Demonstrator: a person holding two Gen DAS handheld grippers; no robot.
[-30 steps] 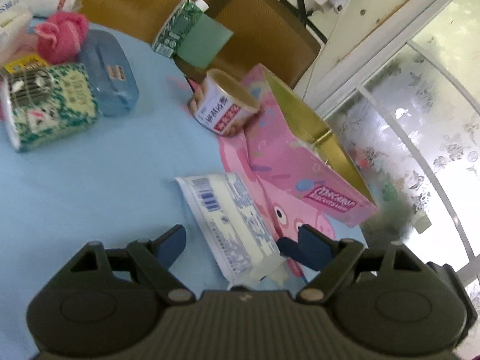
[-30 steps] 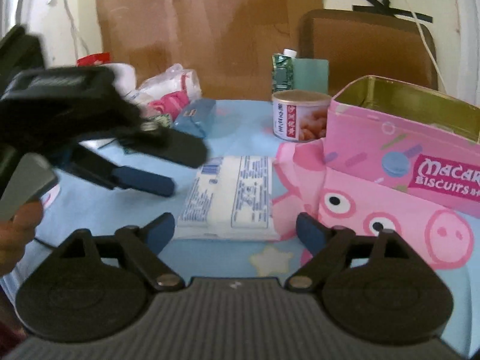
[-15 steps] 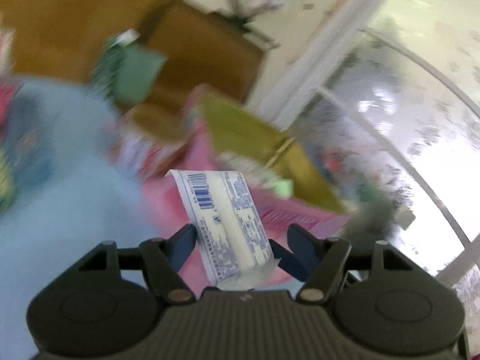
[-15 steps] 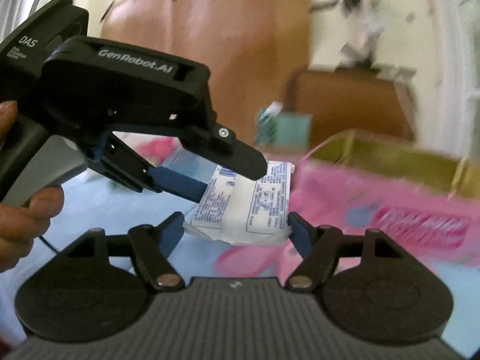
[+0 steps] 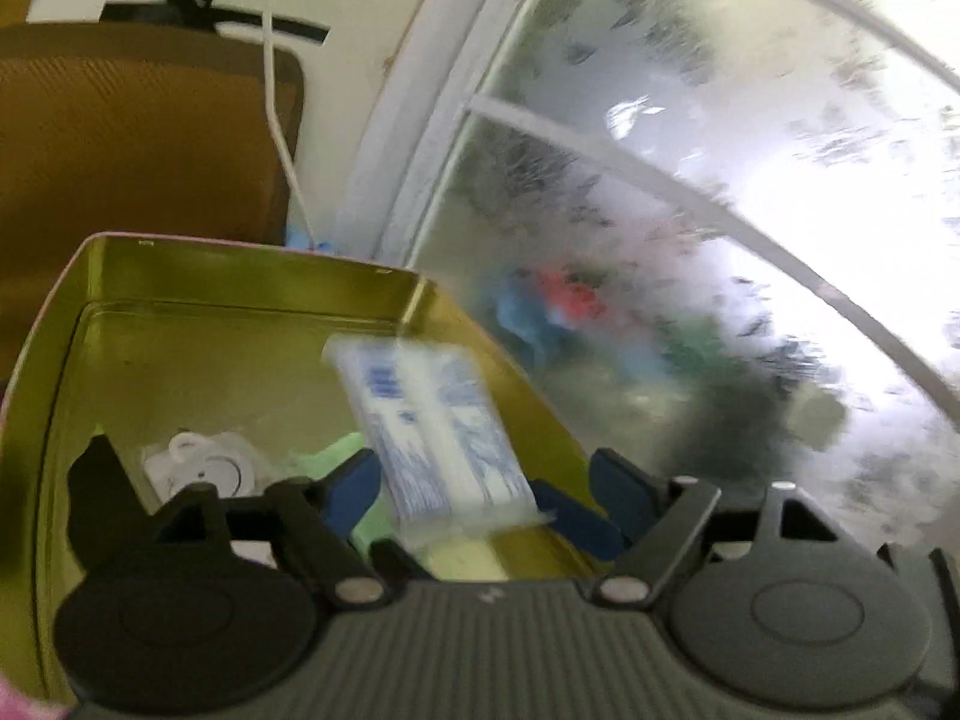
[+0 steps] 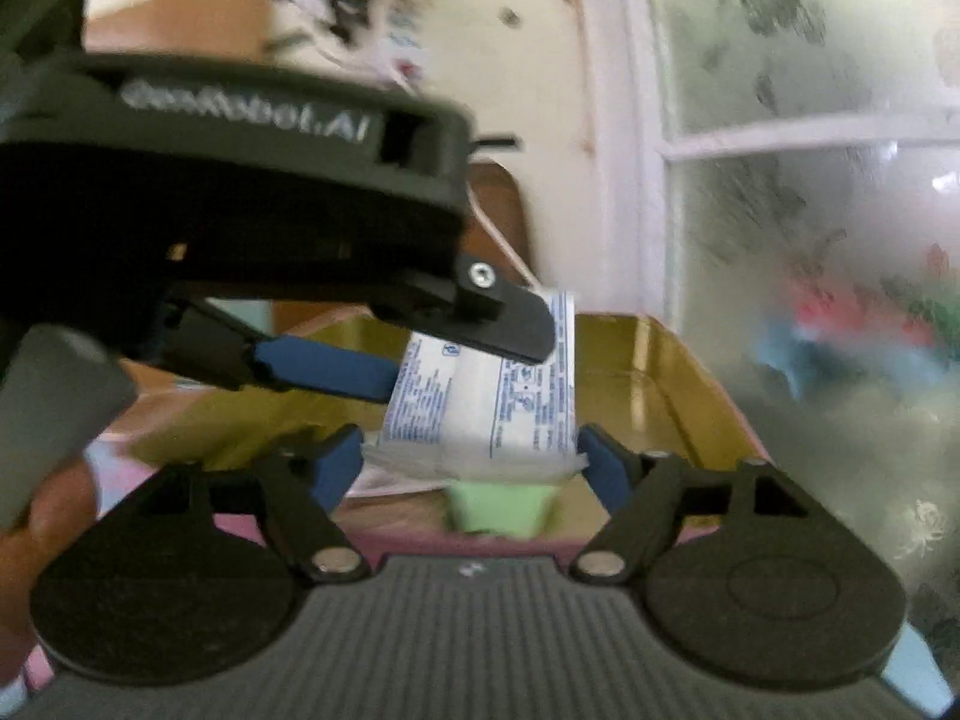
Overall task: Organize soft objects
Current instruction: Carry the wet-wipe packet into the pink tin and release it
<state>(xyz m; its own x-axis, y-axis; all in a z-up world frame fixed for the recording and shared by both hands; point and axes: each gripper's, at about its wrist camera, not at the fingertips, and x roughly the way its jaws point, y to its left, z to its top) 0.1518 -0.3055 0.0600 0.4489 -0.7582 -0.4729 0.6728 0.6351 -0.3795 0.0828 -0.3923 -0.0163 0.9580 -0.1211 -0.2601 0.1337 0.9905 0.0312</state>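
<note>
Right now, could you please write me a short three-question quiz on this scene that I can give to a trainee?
1. True or false: the tin has its lid on.
2. Pick one: what colour is the soft item lying in the tin? A red, B green, C black.
3. Fill in the gap: the packet hanging over the tin is white with ____ print.

Key: 1 false, the tin is open and its gold inside shows. 2 B. 3 blue.
</note>
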